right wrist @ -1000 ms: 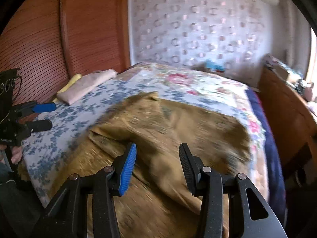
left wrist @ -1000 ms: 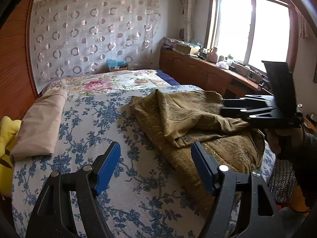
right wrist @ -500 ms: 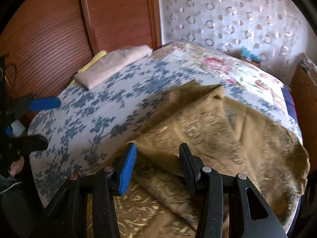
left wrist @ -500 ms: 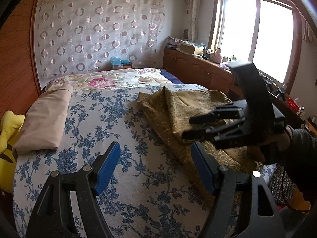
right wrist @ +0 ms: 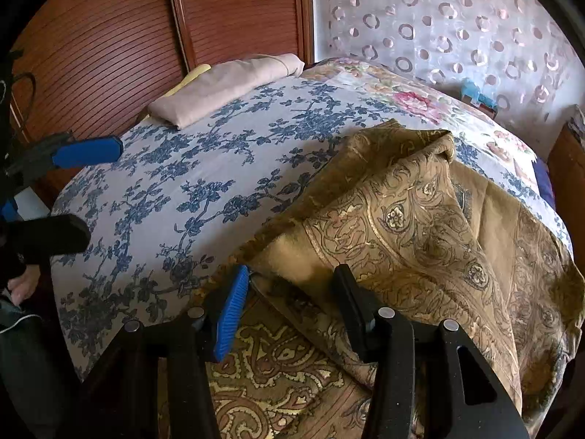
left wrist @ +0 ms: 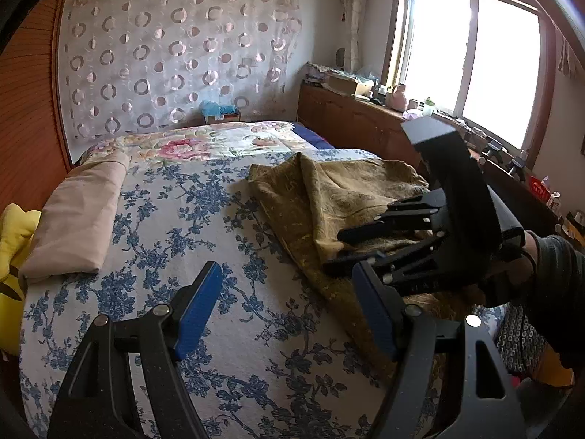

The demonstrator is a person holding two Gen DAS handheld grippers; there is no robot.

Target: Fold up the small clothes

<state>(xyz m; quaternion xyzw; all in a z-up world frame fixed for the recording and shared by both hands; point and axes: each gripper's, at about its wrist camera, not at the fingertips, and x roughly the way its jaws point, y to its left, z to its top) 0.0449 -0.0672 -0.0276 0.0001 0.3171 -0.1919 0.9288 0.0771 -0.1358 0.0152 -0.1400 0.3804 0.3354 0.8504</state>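
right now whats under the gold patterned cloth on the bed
The gold patterned cloth lies crumpled on the blue floral bedsheet, which shows around its left edge. A folded flap overlaps the cloth's own lower layer. Whatever else sits beneath the folds is covered.

One crumpled gold paisley-patterned cloth lies at the right jaws, one folded beige fabric bundle far beyond, one yellow cushion.
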